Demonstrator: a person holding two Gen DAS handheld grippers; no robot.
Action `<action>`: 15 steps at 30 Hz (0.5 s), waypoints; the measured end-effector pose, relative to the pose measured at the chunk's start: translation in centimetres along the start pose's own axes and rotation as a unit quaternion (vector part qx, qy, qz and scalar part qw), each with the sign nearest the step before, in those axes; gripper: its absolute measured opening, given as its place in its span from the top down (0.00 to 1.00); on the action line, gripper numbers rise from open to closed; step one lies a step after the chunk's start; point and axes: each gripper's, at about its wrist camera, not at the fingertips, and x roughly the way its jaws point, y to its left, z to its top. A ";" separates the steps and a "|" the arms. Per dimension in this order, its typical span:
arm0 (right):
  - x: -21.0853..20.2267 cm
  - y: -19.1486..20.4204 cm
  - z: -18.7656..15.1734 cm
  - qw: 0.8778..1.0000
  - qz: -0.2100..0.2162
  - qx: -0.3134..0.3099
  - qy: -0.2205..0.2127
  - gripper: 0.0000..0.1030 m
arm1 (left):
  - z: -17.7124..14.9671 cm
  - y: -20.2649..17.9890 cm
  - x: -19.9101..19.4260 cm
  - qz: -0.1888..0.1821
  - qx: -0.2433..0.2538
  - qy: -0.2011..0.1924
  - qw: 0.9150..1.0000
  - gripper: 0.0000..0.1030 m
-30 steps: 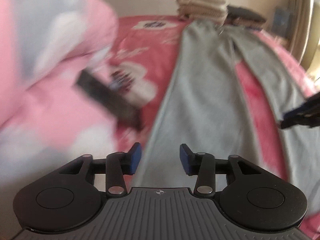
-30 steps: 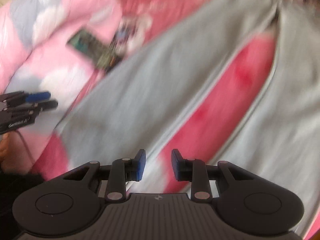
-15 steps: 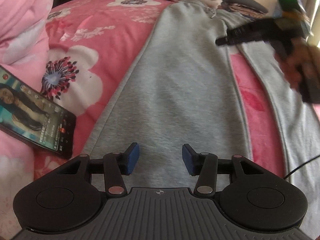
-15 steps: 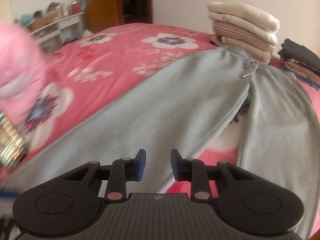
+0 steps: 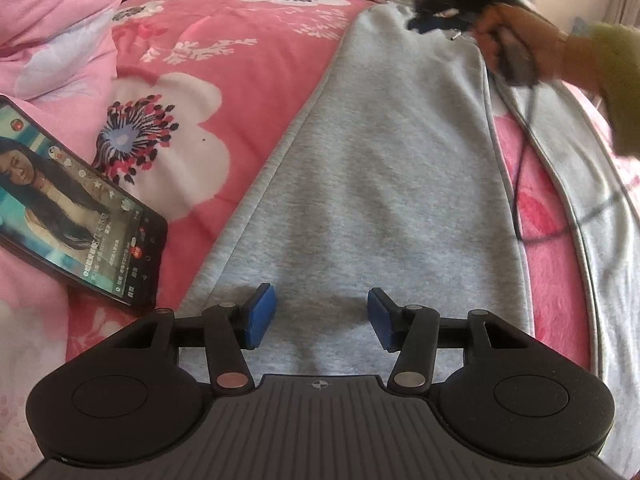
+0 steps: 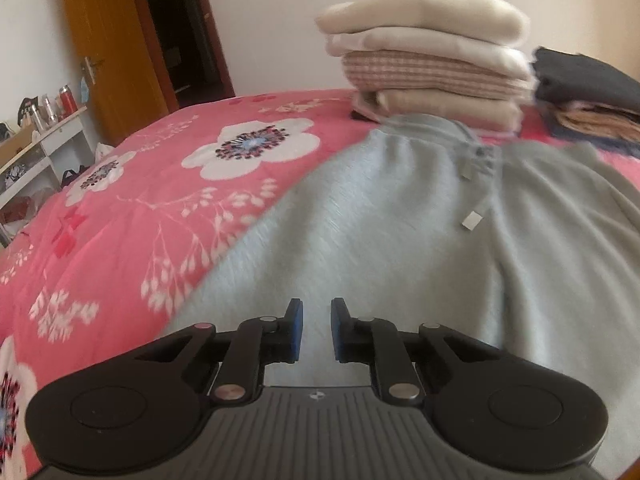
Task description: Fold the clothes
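Grey sweatpants (image 5: pixel 380 160) lie flat on a pink floral bedcover (image 5: pixel 248 52), legs pointing toward the left wrist camera. My left gripper (image 5: pixel 322 316) hovers low over the hem end of the left leg. It is open, its jaws widening a little, with only cloth beneath. My right gripper (image 6: pixel 316 330) is over the upper left leg near the waistband (image 6: pixel 424 128) and drawstring (image 6: pixel 474 218). Its jaws are closing with a narrow gap and nothing between them. In the left wrist view the right gripper (image 5: pixel 436 24) shows blurred at the waist, held by a hand with an olive sleeve (image 5: pixel 616 80).
A lit phone (image 5: pixel 72 208) lies left of the leg hem. A pink quilt (image 5: pixel 52 20) is bunched at the left. Folded cream clothes (image 6: pixel 428 52) and dark ones (image 6: pixel 584 84) are stacked behind the waistband. A black cable (image 5: pixel 520 184) trails between the legs.
The right gripper swept from the lower legs up to the waistband and its jaws narrowed. The left gripper dropped to the left leg's hem, then stayed still.
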 end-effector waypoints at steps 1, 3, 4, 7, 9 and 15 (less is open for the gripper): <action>1.1 0.3 0.4 1.000 0.003 -0.003 0.005 0.85 | 0.0 0.1 0.0 0.001 0.001 0.000 1.000 0.50; 3.4 0.8 1.2 1.000 0.006 -0.005 0.019 0.85 | -0.2 0.3 -0.1 0.002 0.001 -0.001 1.000 0.50; 4.6 0.5 1.4 1.000 0.003 0.007 0.030 0.85 | -0.2 0.3 -0.1 0.002 0.002 0.000 1.000 0.50; 7.4 -1.5 2.5 0.996 0.005 0.077 0.038 0.91 | -0.2 0.4 -0.2 0.000 0.007 0.005 1.000 0.50; 7.8 -3.4 3.5 0.990 0.013 0.138 0.026 0.91 | -0.1 0.5 -0.1 0.000 0.012 0.008 1.000 0.50; 2.7 -6.1 4.7 0.986 0.066 0.146 0.042 0.90 | 0.3 0.9 0.2 -0.001 -0.005 0.015 1.000 0.50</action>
